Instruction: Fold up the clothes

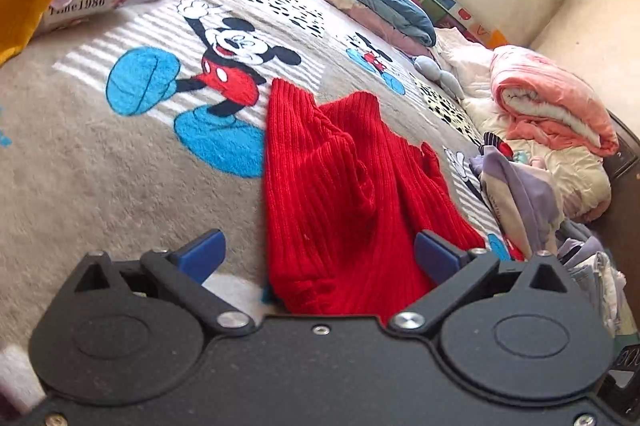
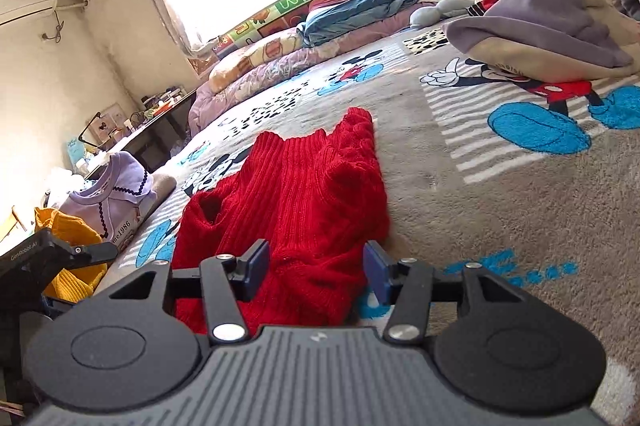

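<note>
Presently the red knitted sweater (image 1: 340,193) lies rumpled and partly doubled on the Mickey-print blanket (image 1: 100,165) of the bed, near the edge. The left claw (image 1: 318,254) and right claw (image 2: 316,270) both stand wide open over its near hem, holding nothing. Judged to be mid-fold or between grips; any further fold calls for pinching the hem at two corners.

open grey blanket (image 2: 460,185) right of red sweater (image 2: 304,201) (purple pile (image 2: 540,37) beyond)
</note>
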